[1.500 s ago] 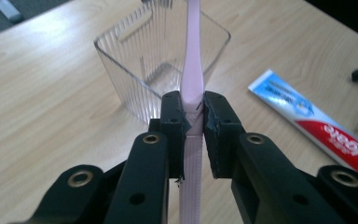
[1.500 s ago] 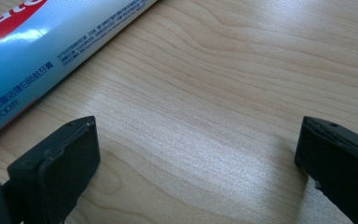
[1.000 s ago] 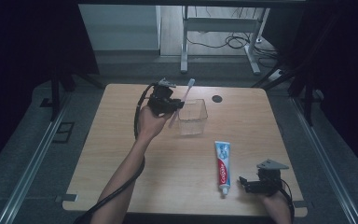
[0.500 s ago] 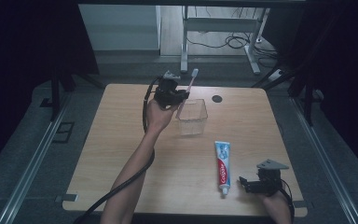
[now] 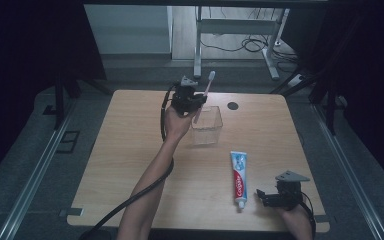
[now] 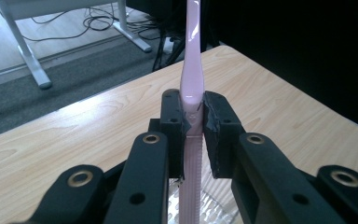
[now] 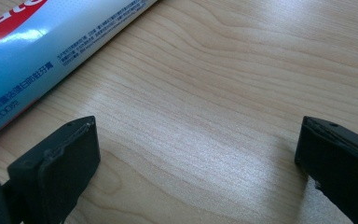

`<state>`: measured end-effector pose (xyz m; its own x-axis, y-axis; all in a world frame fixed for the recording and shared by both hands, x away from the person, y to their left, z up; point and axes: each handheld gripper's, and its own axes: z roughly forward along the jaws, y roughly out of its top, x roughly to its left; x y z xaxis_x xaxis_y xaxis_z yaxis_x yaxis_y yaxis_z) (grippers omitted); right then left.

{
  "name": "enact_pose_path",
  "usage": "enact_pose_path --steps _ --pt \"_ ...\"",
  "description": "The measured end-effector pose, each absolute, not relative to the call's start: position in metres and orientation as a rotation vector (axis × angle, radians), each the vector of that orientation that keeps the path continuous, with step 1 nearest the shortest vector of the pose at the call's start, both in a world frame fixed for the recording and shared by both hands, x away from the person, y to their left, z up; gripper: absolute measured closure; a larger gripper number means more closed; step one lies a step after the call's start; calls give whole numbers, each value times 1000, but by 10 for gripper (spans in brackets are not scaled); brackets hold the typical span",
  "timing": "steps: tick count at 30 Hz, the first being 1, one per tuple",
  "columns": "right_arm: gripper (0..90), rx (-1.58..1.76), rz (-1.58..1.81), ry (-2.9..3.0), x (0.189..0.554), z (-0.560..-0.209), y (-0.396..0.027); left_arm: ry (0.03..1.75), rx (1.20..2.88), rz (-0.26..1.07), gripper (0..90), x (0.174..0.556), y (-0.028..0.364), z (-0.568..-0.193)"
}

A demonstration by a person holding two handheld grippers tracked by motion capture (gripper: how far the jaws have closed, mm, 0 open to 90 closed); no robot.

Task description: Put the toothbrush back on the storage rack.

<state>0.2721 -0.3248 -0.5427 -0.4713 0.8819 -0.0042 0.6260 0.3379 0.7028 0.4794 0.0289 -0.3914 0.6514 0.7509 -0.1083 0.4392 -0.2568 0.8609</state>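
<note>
Left claw (image 5: 196,102), clamped on the handle of a pink toothbrush (image 5: 204,95), is held above the far middle of the table (image 5: 130,150), just at the far left rim of a clear plastic cup (image 5: 207,125). Its toothbrush stands nearly upright, tilted slightly, with the brush head uppermost and the lower end of the handle reaching down toward the open mouth of the cup; whether the tip is inside the cup cannot be told. Seen from the left gripper view, the two black jaws press on either side of the ribbed pink handle (image 6: 191,121), and the clear cup (image 6: 214,205) shows beneath them.

Right claw (image 5: 270,196) rests low near the table's near right corner, its jaws standing wide apart with nothing between them; the right gripper view shows bare wood grain between the two pads (image 7: 60,158). A toothpaste tube (image 5: 239,177), blue, white and red, lies flat on the table just beside this claw, on its left, lengthwise from near edge toward far edge, cap end nearest the person. The tube (image 7: 42,51) is apart from the pads. A dark round disc (image 5: 233,105) lies near the far edge, right of the cup.
</note>
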Motion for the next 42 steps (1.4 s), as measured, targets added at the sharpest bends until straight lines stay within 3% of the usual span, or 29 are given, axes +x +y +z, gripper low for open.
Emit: enact_pose_path --steps 21,42 --pt "0 1320 912 2231 273 -543 -324 978 1964 420 788 477 13 -444" --pt "0 1320 912 2231 273 -543 -324 1004 2090 457 785 476 2 -461"
